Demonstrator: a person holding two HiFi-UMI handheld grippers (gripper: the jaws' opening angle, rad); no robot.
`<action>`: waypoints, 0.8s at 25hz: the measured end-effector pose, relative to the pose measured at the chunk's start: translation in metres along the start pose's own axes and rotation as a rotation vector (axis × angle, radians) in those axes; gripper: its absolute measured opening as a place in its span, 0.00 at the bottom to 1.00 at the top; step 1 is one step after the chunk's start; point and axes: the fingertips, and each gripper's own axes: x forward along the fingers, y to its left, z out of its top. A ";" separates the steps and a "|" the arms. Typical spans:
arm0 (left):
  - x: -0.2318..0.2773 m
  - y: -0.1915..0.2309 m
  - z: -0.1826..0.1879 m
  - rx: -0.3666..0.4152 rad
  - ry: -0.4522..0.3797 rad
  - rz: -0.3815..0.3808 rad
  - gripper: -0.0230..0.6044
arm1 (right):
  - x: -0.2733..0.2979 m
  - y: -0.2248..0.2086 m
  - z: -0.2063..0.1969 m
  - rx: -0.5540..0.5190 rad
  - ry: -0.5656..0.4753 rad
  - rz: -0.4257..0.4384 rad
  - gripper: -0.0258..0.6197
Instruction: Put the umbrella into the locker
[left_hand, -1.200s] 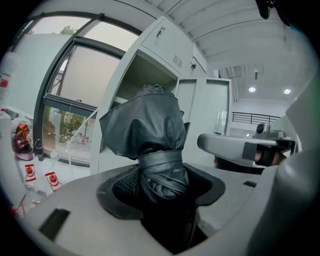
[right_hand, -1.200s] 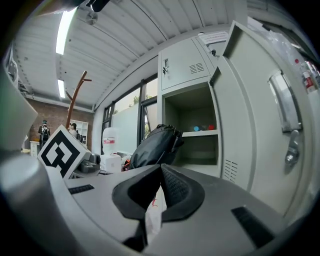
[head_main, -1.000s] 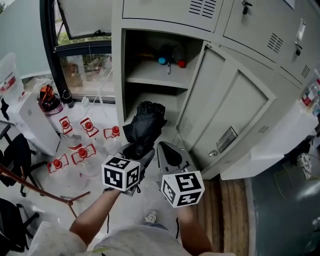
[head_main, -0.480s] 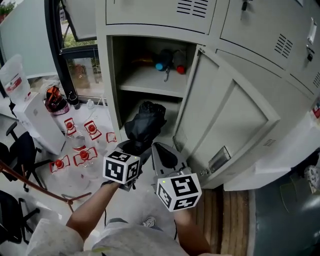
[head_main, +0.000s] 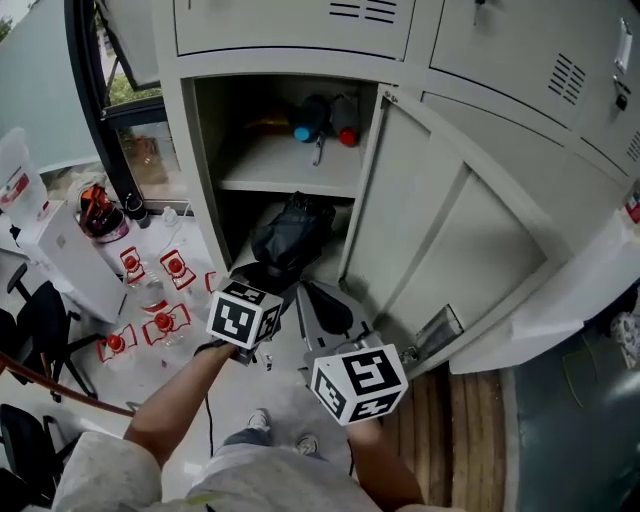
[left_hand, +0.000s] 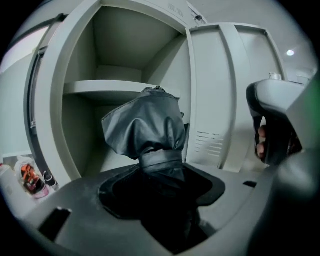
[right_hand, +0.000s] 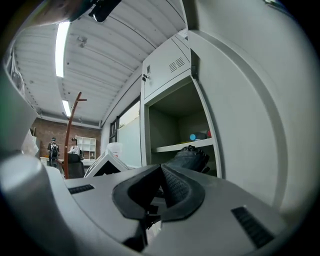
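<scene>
A black folded umbrella (head_main: 292, 232) (left_hand: 147, 130) is clamped by its lower part in my left gripper (head_main: 268, 280) (left_hand: 160, 170). Its bunched top reaches into the mouth of the lower compartment of the open grey locker (head_main: 190, 150), below the shelf (head_main: 285, 165). The locker door (head_main: 440, 220) swings open to the right. My right gripper (head_main: 318, 298) (right_hand: 162, 187) hovers just right of the left one, jaws together with nothing between them. The umbrella (right_hand: 190, 156) also shows beyond its jaws.
On the locker shelf lie a blue-capped and a red-capped item (head_main: 322, 120). Several red-labelled bottles (head_main: 150, 295) stand on the floor to the left, beside a white box (head_main: 60, 250), dark chairs (head_main: 30, 320) and a wooden pole (head_main: 50, 378).
My left gripper has carried the umbrella forward, from in front of the locker to the mouth of its lower compartment. The right gripper followed a little and rose slightly.
</scene>
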 end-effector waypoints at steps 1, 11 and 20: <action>0.003 0.002 0.003 0.029 0.007 -0.004 0.44 | 0.004 -0.003 0.000 0.001 0.000 -0.010 0.04; 0.030 0.010 0.003 0.213 0.057 -0.078 0.44 | 0.032 -0.020 0.000 -0.004 -0.002 -0.104 0.04; 0.056 0.031 0.025 0.283 0.070 -0.080 0.44 | 0.044 -0.030 -0.004 -0.017 0.010 -0.164 0.04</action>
